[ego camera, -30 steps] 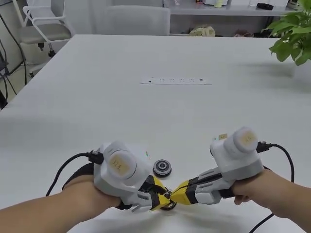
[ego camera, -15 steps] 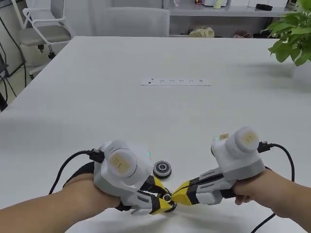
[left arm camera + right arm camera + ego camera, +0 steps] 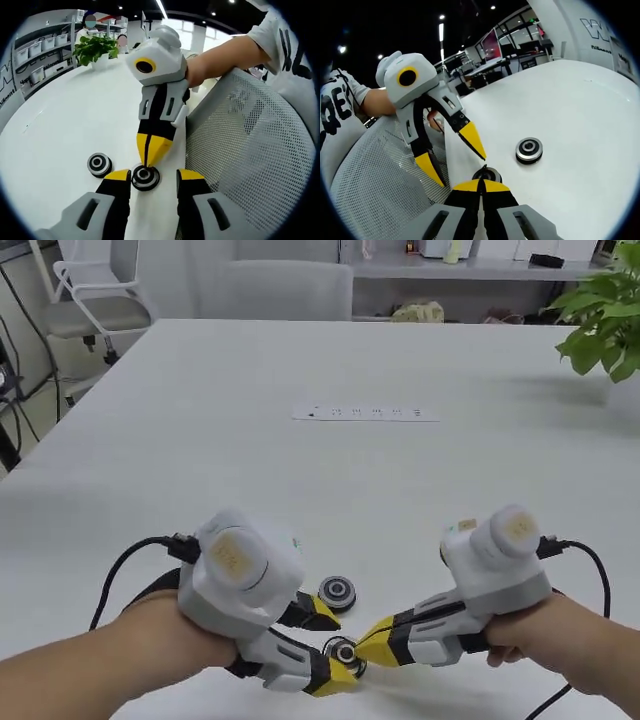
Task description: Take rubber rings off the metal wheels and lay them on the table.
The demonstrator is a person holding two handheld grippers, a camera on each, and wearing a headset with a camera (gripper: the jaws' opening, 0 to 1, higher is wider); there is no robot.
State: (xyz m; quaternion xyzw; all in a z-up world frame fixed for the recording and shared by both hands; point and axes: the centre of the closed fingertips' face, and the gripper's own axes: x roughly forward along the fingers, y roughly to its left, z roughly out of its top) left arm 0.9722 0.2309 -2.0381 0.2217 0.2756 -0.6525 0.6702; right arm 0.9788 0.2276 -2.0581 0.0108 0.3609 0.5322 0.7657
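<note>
The left gripper (image 3: 152, 176) has its yellow-tipped jaws wide apart, 1 on either side of a small black-ringed metal wheel (image 3: 145, 178). The right gripper (image 3: 481, 184) has its jaws pressed together, tips touching that wheel's rim.

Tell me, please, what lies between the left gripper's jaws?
A wheel lies there, with the shut right gripper at its edge; the left gripper view shows it.

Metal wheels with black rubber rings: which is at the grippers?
The nearer metal wheel, at the tips of the shut right gripper; the other wheel lies farther out, untouched.
</note>
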